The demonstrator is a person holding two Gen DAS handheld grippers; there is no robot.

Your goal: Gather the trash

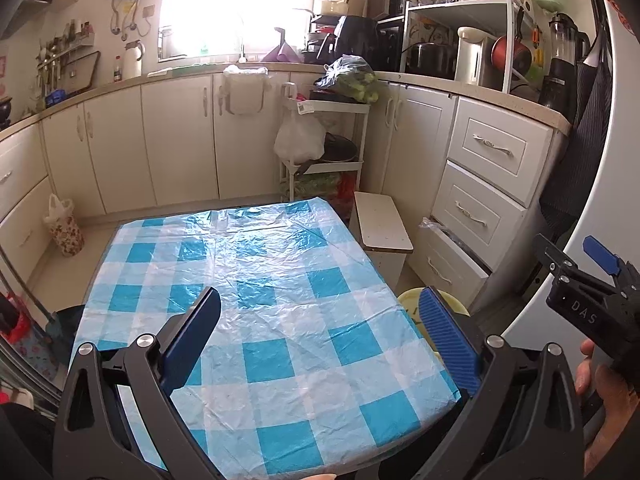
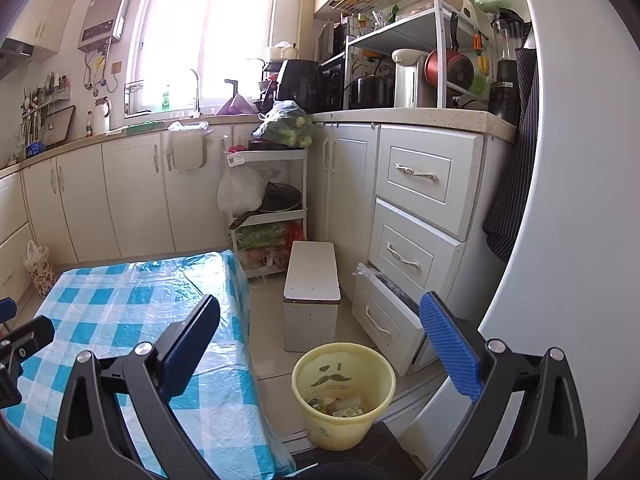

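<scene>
- Left gripper [image 1: 320,332] stood nearest the lens, its blue-padded fingers [image 1: 448,336] spread wide with nothing between them, held above the table [image 1: 256,280].
- Table carried a blue-and-white checked cloth under clear plastic film; no loose items showed on it.
- Right gripper [image 2: 320,344] was likewise spread wide and empty, held over the floor at the table's right edge; in the left wrist view it appeared at the right margin [image 1: 592,280], with part of a hand [image 1: 600,392] below it.
- Bin [image 2: 343,394], pale yellow with a moustache print inside, stood on the floor just beside the table's right side, below the right gripper.
- Trash [image 2: 336,406], a heap of crumpled wrappers, lay in the bottom of the bin.
- Stool [image 2: 312,292], white, stood beyond the bin, near the drawers [image 2: 420,208]; the lowest drawer was pulled partly out.
- Cart [image 2: 268,192], with a white bag hung on it, stood against the far cabinets.
</scene>
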